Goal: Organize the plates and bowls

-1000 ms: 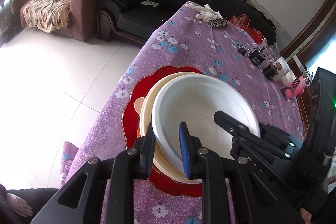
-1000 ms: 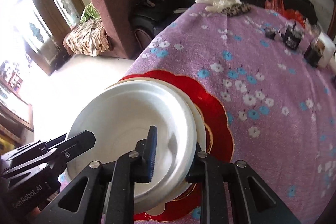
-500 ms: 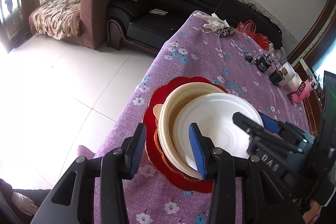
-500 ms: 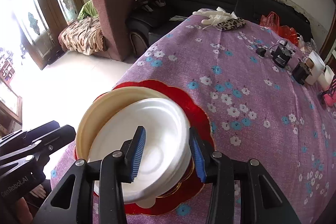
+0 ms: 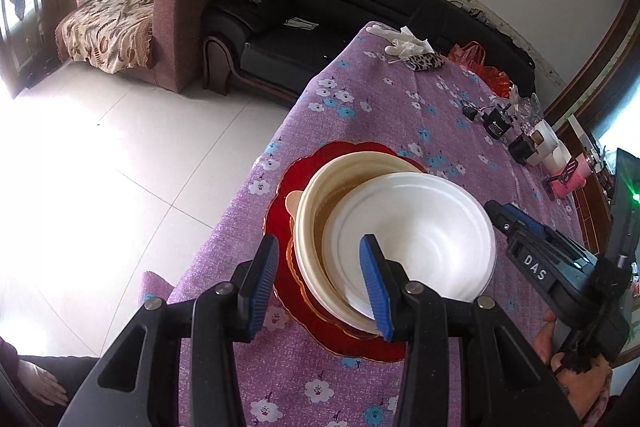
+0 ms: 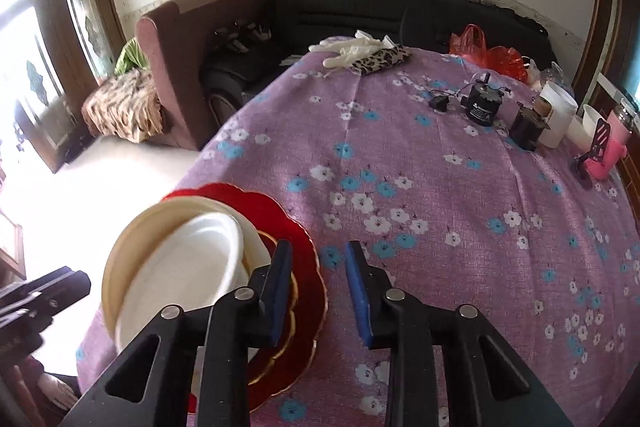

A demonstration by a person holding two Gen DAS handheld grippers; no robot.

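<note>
A white bowl [image 5: 416, 235] rests tilted inside a cream bowl [image 5: 320, 195], which sits on a red scalloped plate [image 5: 288, 219] near the table's left edge. My left gripper [image 5: 320, 267] is open just above the stack's near rim, touching nothing. My right gripper [image 6: 318, 287] is open and empty, to the right of the stack. The white bowl [image 6: 180, 267], cream bowl [image 6: 120, 251] and red plate [image 6: 308, 283] show at lower left in the right wrist view. The right gripper's body [image 5: 552, 267] shows beside the bowls in the left wrist view.
The table has a purple flowered cloth [image 6: 440, 207]. At its far end lie white gloves [image 6: 348, 49], a leopard pouch [image 6: 380, 61], black motors [image 6: 484, 103], white cups [image 6: 558, 115] and a pink cup [image 6: 608, 155]. Sofas [image 5: 360, 19] stand beyond.
Both grippers opened and let go of the white bowl, which now lies in the cream bowl. Both pulled back; the right gripper moved to the right, off the stack.
</note>
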